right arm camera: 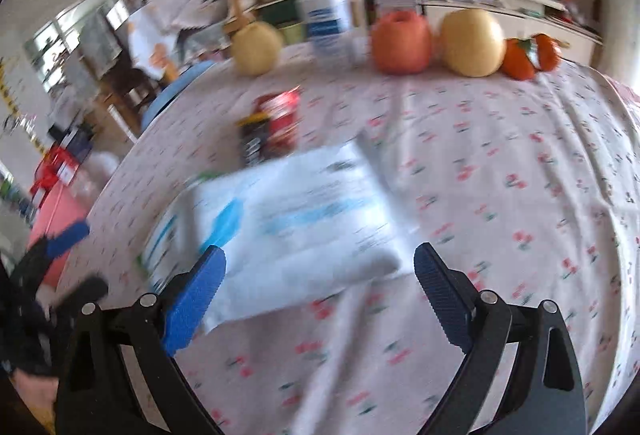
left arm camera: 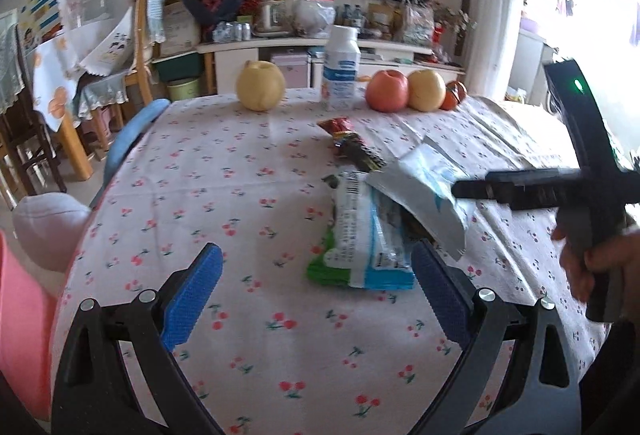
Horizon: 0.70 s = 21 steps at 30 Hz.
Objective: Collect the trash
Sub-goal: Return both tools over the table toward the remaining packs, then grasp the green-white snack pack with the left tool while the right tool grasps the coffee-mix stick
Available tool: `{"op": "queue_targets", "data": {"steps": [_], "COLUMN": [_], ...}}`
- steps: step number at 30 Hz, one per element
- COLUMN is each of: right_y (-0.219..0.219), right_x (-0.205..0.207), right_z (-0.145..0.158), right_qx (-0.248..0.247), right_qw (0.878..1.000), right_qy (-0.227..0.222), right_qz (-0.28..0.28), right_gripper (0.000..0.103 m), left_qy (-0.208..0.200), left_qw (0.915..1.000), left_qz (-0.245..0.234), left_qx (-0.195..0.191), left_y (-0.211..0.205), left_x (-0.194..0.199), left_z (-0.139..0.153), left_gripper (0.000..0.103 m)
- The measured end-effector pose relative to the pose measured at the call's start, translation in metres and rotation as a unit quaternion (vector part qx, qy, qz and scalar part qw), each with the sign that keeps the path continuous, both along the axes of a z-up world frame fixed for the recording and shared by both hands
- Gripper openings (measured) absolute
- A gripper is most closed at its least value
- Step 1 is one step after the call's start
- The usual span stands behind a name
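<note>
Cherry-printed white cloth covers the table (left arm camera: 240,195), and the trash lies in a loose heap near its middle. A white and blue plastic wrapper (left arm camera: 424,191) sits tilted on top of a white, blue and green snack packet (left arm camera: 360,247), which lies flat on the cloth. Just beyond them rests a dark red and black crumpled wrapper (left arm camera: 352,145).

The left gripper (left arm camera: 318,283) hovers low over the cloth with its blue-padded fingers (left arm camera: 196,291) spread wide; the snack packet lies just beyond the right-hand pad, with nothing clamped. The right gripper (right arm camera: 320,283) also has its fingers spread apart, the white and blue wrapper lying just ahead between the tips, unheld; this view is blurred. In the left wrist view a hand (left arm camera: 600,267) grips the right gripper's black handle.

Along the far edge stand a white plastic bottle with a blue label (left arm camera: 341,67), a yellow pear (left arm camera: 260,85), a red apple (left arm camera: 387,91), another yellow pear (left arm camera: 426,90) and small orange tangerines (left arm camera: 454,95).
</note>
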State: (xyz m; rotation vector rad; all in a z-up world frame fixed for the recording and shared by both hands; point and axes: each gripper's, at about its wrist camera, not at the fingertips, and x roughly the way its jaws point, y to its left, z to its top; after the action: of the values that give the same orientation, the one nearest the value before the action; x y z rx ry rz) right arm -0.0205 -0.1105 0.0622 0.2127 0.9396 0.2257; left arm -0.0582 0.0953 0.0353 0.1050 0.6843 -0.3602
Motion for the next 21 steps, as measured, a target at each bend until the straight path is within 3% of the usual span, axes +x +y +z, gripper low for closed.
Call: {"op": "queue_targets", "data": {"steps": [5,13,21], "right_y": [-0.014,0.003,0.02], "right_x": [0.01,0.013,0.047], "right_z": [0.001,0.023,0.02], "right_qx": [0.019,0.021,0.016], "right_qw": [1.0,0.999,0.999], "right_qy": [0.005,-0.027,-0.035], "right_qz": [-0.024,-0.008,0.012], "right_gripper": [0.094,0.094,0.093], "left_qy": [0.012,0.05,0.058], "left_qw": [0.9993,0.997,0.9964], "left_qz": [-0.025,-0.036,-0.042], "left_qx": [0.024,0.048,0.045], "left_y": [-0.027,-0.054,-0.063], "left_x": [0.011,0.034,0.046], "left_z": [-0.007,-0.018,-0.019], "left_gripper": [0.096,0.096,0.095]}}
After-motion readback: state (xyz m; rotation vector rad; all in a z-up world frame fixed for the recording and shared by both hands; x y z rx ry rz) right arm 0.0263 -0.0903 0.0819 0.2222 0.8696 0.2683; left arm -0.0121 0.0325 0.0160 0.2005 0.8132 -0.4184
